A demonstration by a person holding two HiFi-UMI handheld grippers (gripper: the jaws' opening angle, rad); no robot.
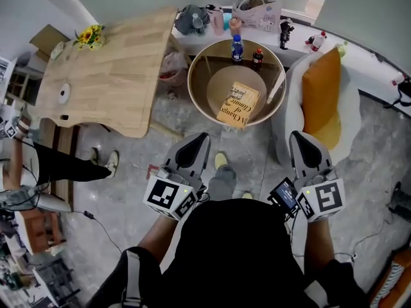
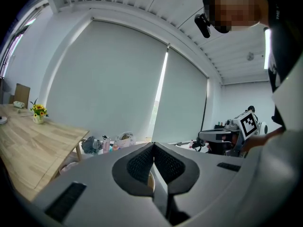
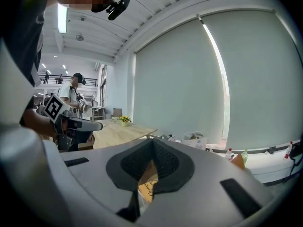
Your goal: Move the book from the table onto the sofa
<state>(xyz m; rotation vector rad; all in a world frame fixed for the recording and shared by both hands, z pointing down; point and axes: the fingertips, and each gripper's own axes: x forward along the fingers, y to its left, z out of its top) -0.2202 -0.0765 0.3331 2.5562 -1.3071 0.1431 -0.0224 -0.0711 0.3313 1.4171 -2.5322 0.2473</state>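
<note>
Left gripper (image 1: 198, 143), right gripper (image 1: 300, 141), jaws pressed together, empty, book (image 1: 238, 104) and two bottles (image 1: 237, 47) in round rimmed table (image 1: 192, 85)

Yellow book (image 1: 238, 104) with dark lettering, orange cushion (image 1: 321, 95), pale wood-grain desk (image 1: 109, 76), grey mottled floor (image 1: 376, 169)

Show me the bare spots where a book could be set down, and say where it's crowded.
Sofa: a narrow white strip beside the orange cushion. Wooden table: broad bare middle, flowers at its far corner. Crowded: the ledge behind the round table.
</note>
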